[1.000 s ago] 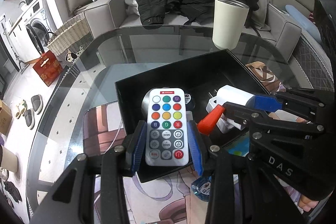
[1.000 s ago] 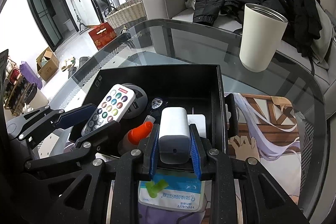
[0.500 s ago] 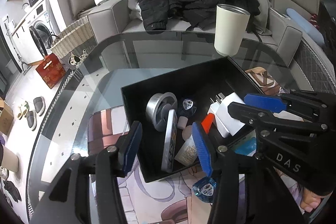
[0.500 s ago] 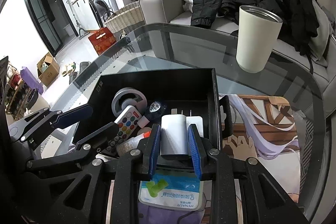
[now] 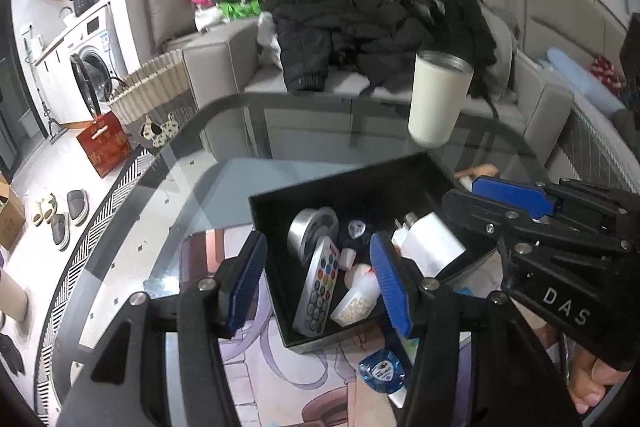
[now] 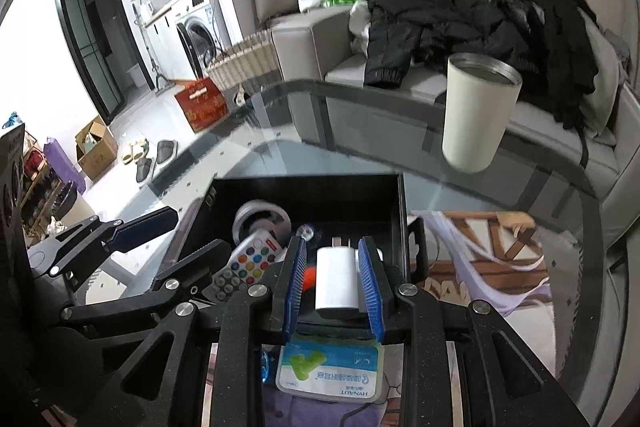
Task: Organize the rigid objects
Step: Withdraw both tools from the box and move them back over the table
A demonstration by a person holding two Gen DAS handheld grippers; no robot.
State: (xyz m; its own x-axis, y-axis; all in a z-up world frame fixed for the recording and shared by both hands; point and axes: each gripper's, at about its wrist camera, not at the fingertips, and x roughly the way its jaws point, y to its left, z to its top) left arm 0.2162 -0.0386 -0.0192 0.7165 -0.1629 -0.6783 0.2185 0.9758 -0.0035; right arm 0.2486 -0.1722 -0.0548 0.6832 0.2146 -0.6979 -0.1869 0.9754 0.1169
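1. A black open-topped box (image 5: 360,183) sat on a glass-topped bench (image 5: 280,131), seen from two cameras that looked down along the tools.
2. The left tool (image 5: 320,275) hovered above the near left part of the box. Its blue pads (image 5: 244,287) were spreading apart and gripped nothing.
3. A white remote with coloured buttons (image 5: 318,287) lay loose inside the box, below that gap and leaning on its side.
4. Beside the remote in the box were a silver round object (image 5: 310,231), a small white bottle with a red tip (image 5: 358,301) and a small dark round item (image 5: 356,229).
5. The right tool (image 6: 332,283) was clenched on a white plug-in charger (image 6: 336,281), its prongs pointing away, held over the near right part of the box.
6. A white and green packet (image 6: 330,373) lay on the bench just under the right tool, outside the box.
7. A cream tumbler (image 6: 476,111) stood upright on the far side of the bench, well apart from the box.
8. Behind the bench, a grey sofa (image 5: 224,63) carried a heap of black jackets (image 5: 340,27).
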